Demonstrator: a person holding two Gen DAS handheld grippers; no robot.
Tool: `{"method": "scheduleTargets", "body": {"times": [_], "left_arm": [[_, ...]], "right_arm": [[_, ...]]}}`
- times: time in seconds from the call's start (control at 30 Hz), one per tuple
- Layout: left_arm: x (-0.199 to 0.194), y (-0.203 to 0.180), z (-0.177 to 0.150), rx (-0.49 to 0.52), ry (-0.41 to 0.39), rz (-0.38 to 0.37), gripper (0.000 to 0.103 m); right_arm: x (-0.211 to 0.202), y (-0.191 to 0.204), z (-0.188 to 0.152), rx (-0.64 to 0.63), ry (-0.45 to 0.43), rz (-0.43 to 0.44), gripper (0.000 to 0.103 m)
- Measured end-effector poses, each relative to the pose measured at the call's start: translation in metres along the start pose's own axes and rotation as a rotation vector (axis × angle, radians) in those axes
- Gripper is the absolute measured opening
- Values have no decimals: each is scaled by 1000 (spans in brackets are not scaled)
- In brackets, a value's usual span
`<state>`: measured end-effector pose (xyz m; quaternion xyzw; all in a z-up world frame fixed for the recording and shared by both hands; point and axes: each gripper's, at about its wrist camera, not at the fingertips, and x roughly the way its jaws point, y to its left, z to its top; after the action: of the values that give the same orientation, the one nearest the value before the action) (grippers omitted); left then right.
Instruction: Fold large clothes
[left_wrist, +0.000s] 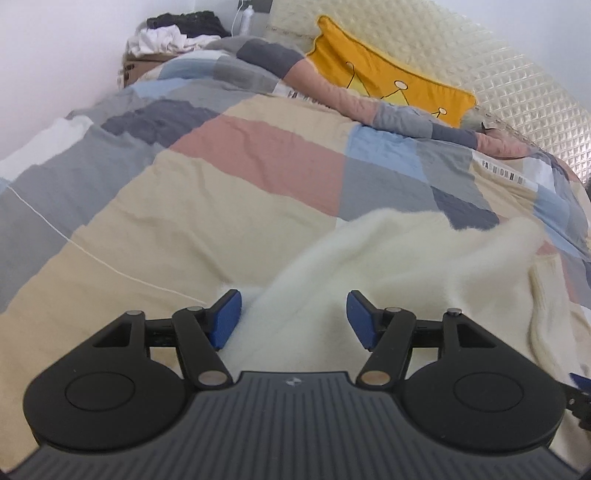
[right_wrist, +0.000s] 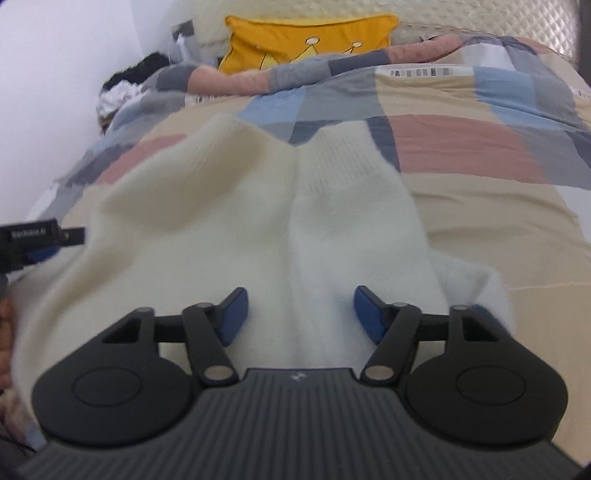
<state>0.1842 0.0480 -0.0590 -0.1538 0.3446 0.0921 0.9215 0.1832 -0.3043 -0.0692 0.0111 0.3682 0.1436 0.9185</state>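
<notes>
A fluffy cream-white sweater (left_wrist: 388, 266) lies on the patchwork bed cover (left_wrist: 184, 192). In the right wrist view the sweater (right_wrist: 258, 206) spreads ahead with two rounded ends side by side at the far end. My left gripper (left_wrist: 293, 317) is open, its blue pads either side of the sweater's left edge, holding nothing. My right gripper (right_wrist: 299, 314) is open just above the sweater's near part. The left gripper (right_wrist: 40, 240) shows at the left edge of the right wrist view.
A yellow crown cushion (left_wrist: 391, 81) leans on the quilted headboard (left_wrist: 498, 74) behind a rolled patchwork duvet (left_wrist: 351, 99). A pile of clothes (left_wrist: 173, 33) sits on a box by the white wall at the far left. A thin white cord (left_wrist: 92, 254) crosses the cover.
</notes>
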Motion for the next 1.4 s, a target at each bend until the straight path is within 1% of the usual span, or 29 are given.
{"method": "scheduleTargets", "body": {"times": [0.03, 0.07, 0.1, 0.13, 0.17, 0.2, 0.27, 0.37, 0.4, 0.43, 0.5, 0.53, 0.6, 0.63, 0.73, 0.8, 0.87, 0.97, 1.03, 1.13, 1.17, 1.2, 1.23, 1.27, 1.33, 1.4], "left_arm": [[2, 0, 0, -3, 3, -1, 64], [3, 1, 0, -4, 9, 4, 59], [5, 1, 0, -3, 15, 10, 52], [7, 1, 1, 0, 22, 19, 48], [7, 3, 0, 1, 25, 21, 36], [6, 4, 0, -11, 19, 16, 23], [2, 9, 0, -46, 2, -4, 16], [-9, 14, 3, -87, -46, -17, 11], [-15, 15, 4, -97, -63, -18, 11], [-21, 14, 4, -83, -91, -3, 11], [-32, 5, 4, -14, -139, 37, 10], [-35, 3, 3, 1, -153, 46, 10], [-35, 3, 3, -6, -141, 44, 10], [-31, 6, 3, -18, -126, 44, 10], [-21, 16, 1, -61, -79, 47, 10], [-15, 22, -1, -79, -56, 51, 10], [-12, 26, -2, -94, -44, 41, 10], [-13, 28, -4, -91, -44, 27, 11], [-17, 30, -6, -99, -38, 7, 13], [-30, 30, -8, -99, -38, -1, 24], [-35, 30, -9, -99, -45, -9, 29], [-42, 30, -10, -105, -56, -21, 30], [-49, 30, -11, -110, -66, -34, 30], [-56, 29, -11, -114, -74, -50, 31], [-71, 27, -15, -109, -91, -82, 34], [-83, 22, -22, -93, -103, -98, 36]], "right_arm": [[1, 0, 0, -1, 5, -17, 44], [2, -2, -1, 1, 10, -48, 27], [2, -4, -1, 3, 13, -64, 25], [0, -6, -1, 6, 13, -59, 22], [-3, -9, 0, 13, 8, -75, 16], [-6, -11, 1, 12, -1, -93, 15], [-14, -12, 2, 5, -30, -120, 14], [-32, -22, 5, 35, -96, -170, 12], [-39, -27, 5, 58, -123, -194, 12], [-46, -33, 6, 81, -145, -209, 12], [-59, -46, 4, 148, -185, -240, 12], [-65, -54, 2, 182, -197, -264, 12], [-69, -68, -3, 242, -200, -305, 12], [-68, -76, -6, 280, -191, -312, 12], [-55, -97, -17, 390, -124, -304, 12], [-46, -102, -21, 409, -92, -305, 12], [-42, -103, -22, 413, -89, -308, 13], [-44, -102, -22, 421, -103, -293, 15], [-49, -105, -25, 452, -118, -268, 19], [-63, -108, -24, 498, -142, -231, 31], [-69, -107, -25, 506, -155, -218, 42], [-75, -105, -26, 510, -166, -205, 56], [-81, -104, -28, 515, -180, -185, 62], [-86, -103, -30, 520, -189, -168, 65], [-98, -100, -36, 543, -195, -128, 65], [-110, -93, -41, 547, -210, -92, 65]]}}
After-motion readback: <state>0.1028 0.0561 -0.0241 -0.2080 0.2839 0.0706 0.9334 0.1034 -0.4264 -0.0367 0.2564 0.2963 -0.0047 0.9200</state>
